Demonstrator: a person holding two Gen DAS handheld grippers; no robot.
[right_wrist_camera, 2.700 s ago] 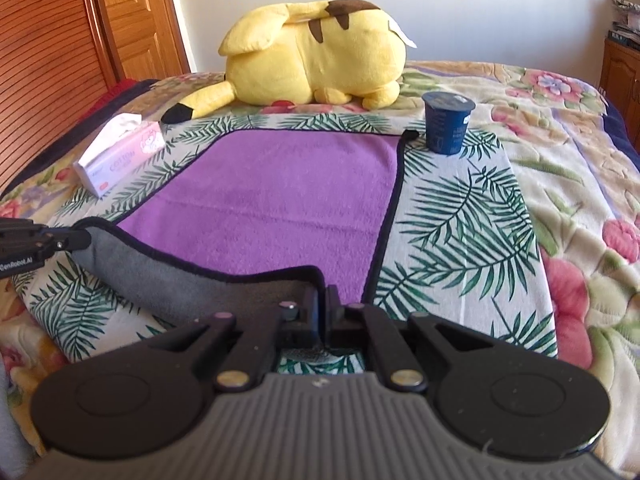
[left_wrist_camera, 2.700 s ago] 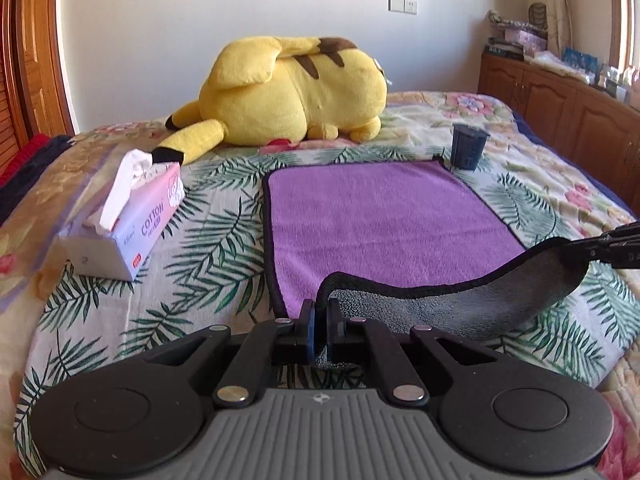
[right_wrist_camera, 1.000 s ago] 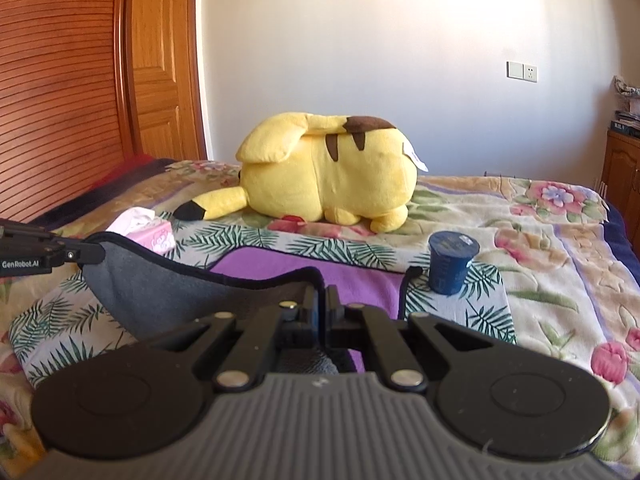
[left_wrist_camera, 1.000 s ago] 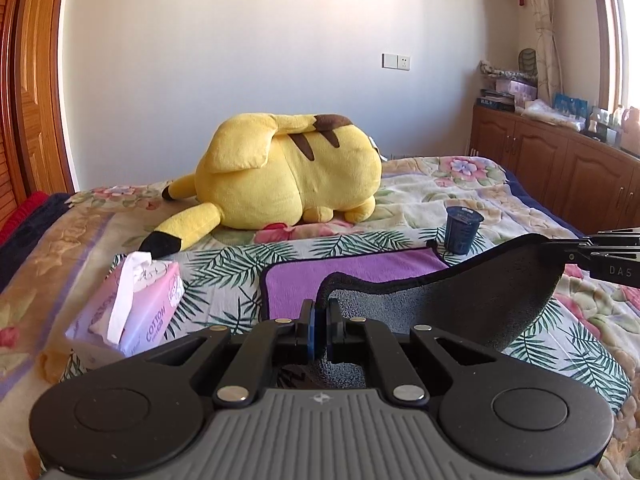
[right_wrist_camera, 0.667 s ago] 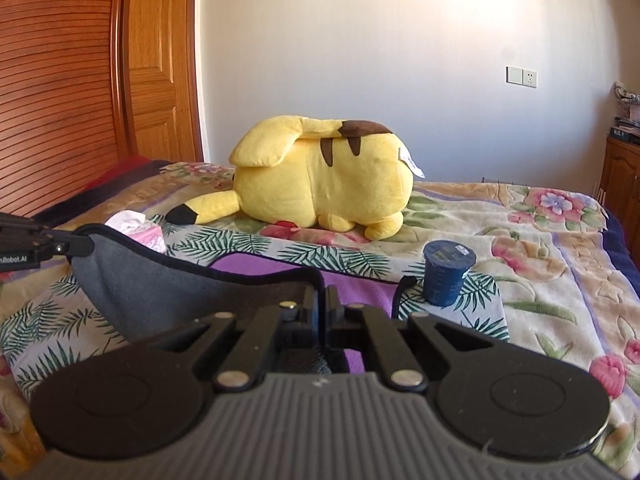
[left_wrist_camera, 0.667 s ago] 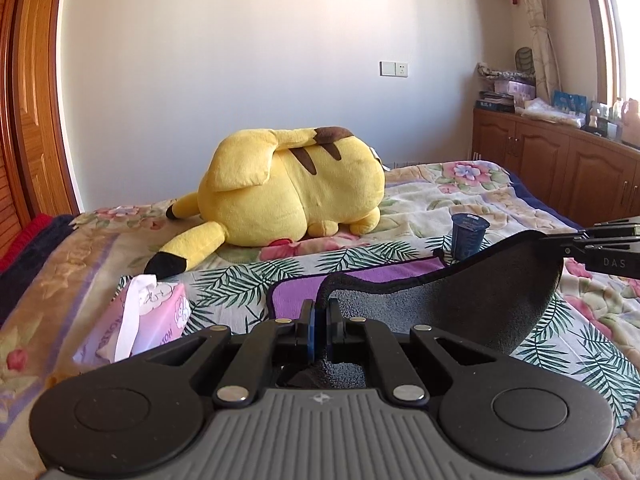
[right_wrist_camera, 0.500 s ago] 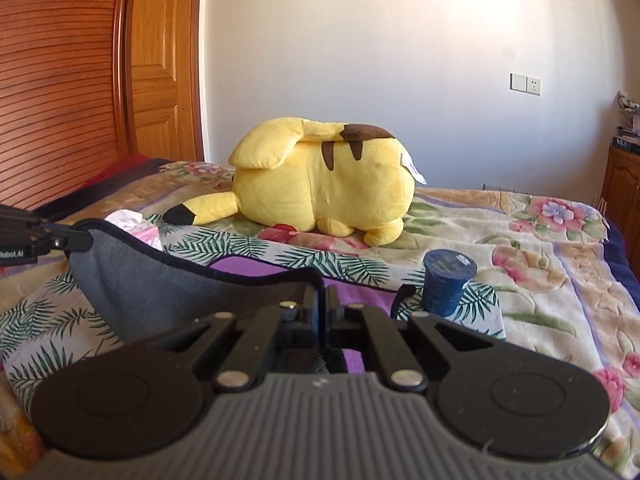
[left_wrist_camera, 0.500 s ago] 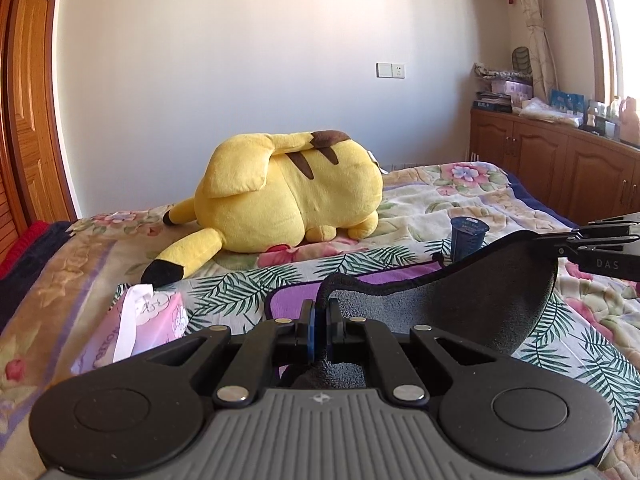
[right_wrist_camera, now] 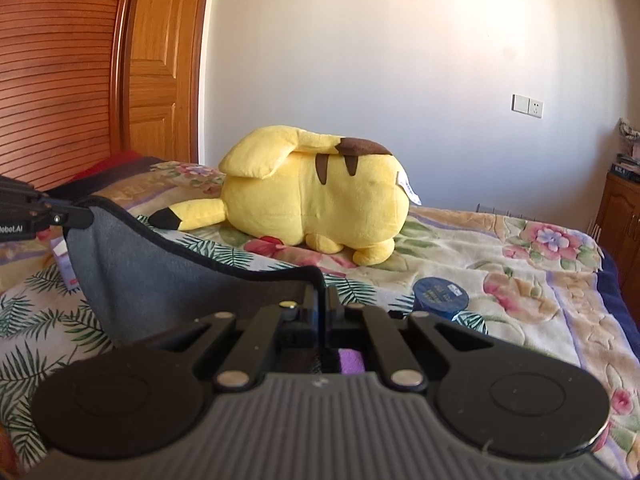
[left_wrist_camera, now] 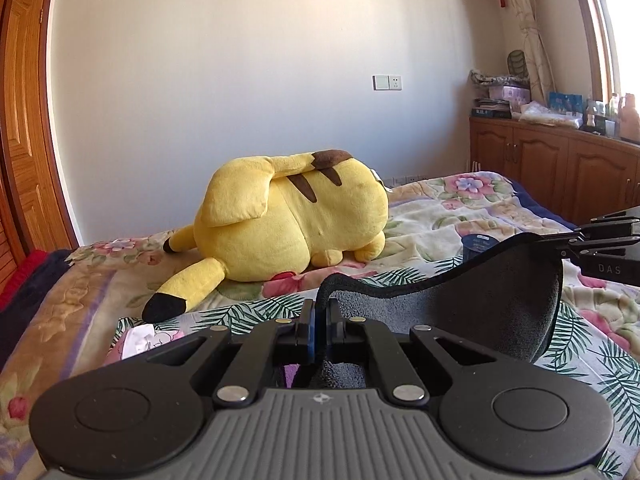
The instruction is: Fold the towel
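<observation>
The towel [left_wrist_camera: 488, 312] is purple on one face and grey on the other, with a black hem. Both grippers hold its near edge lifted above the bed, grey side facing the cameras. My left gripper [left_wrist_camera: 319, 312] is shut on one corner. My right gripper [right_wrist_camera: 320, 300] is shut on the other corner; the grey cloth [right_wrist_camera: 160, 280] sags between them. The right gripper shows at the right edge of the left wrist view [left_wrist_camera: 576, 244], and the left gripper shows at the left edge of the right wrist view [right_wrist_camera: 76, 216]. A sliver of purple [right_wrist_camera: 352, 360] shows under the right gripper.
A yellow plush toy [left_wrist_camera: 288, 224] lies on the floral bedspread [right_wrist_camera: 500, 248] behind the towel. A dark blue cup [right_wrist_camera: 440, 296] stands just beyond the right gripper. A tissue box [left_wrist_camera: 140, 340] lies at the left. Wooden cabinets [left_wrist_camera: 560, 172] stand at the right, a wooden door [right_wrist_camera: 156, 72] at the left.
Both grippers have carried the lifted towel edge forward toward the plush toy. The purple face has nearly vanished behind the grey fold, and the cup and toy look closer.
</observation>
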